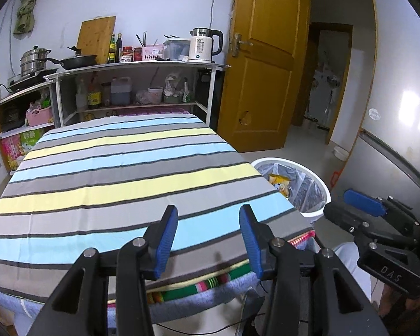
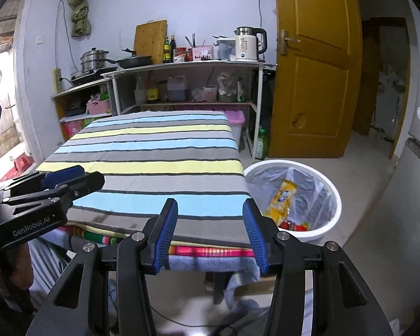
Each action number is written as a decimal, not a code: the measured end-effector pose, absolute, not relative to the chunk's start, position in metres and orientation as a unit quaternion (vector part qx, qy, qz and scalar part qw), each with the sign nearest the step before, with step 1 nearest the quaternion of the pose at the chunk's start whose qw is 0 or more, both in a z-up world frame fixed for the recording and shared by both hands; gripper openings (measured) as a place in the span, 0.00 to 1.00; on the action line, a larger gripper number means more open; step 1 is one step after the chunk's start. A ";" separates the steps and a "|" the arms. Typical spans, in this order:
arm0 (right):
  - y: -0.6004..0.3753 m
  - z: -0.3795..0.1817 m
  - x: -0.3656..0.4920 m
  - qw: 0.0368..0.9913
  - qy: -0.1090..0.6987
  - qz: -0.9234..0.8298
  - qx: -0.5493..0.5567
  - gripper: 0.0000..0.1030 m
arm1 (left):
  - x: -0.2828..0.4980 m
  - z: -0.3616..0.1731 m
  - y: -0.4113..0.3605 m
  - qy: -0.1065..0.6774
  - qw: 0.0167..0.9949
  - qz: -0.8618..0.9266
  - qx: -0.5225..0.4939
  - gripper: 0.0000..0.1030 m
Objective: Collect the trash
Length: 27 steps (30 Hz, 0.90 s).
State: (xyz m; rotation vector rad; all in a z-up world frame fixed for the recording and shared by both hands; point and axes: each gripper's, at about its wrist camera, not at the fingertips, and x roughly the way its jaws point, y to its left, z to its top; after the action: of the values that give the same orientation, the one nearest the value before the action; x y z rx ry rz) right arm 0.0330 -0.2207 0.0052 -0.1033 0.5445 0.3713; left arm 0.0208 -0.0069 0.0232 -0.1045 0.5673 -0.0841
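Below both my tongs runs the near edge of the desk (image 1: pixel 120 173), covered w/ a striped cloth (image 2: pixel 154 168) that hangs over a brighter woven layer at the front. Desk's right edge drops straight to the floor, and the white trash bin (image 2: pixel 331 193) stands just beside that corner, lined w/ a clear bag. Floor past the bin looks open toward the yellow door (image 1: pixel 263 64) and the doorway next to it.

Behind the desk: shelf unit (image 1: pixel 134 89) w/ kettle (image 1: pixel 203 46), pan, steamer pot, bottles. Fridge (image 1: pixel 400 106) on the far right.

Trash is in the bin: a yellow wrapper (image 2: pixel 282 198) leaning on the inner wall, red bits under it.

Left tongs (image 1: pixel 208 240) spread wide, nothing between them, hanging over the desk's front edge. Right tongs (image 2: pixel 210 235) likewise released and bare, over the desk's front right corner, near the bin. Each pair shows in the other's view, well apart.
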 end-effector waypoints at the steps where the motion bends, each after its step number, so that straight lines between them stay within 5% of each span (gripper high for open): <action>1: -0.222 0.005 0.031 0.946 0.266 0.180 -0.050 0.48 | 0.021 0.022 -0.008 0.280 0.958 -0.043 -0.051 0.46; 27: -0.234 0.002 0.025 0.949 0.268 0.160 -0.042 0.48 | 0.018 0.023 -0.024 0.282 0.956 -0.067 -0.040 0.46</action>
State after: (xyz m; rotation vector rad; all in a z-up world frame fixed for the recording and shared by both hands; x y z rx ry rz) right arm 0.0251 -0.2341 0.0022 -0.0857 0.5458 0.3252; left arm 0.0176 -0.0240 0.0232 -0.0810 0.5720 -0.1362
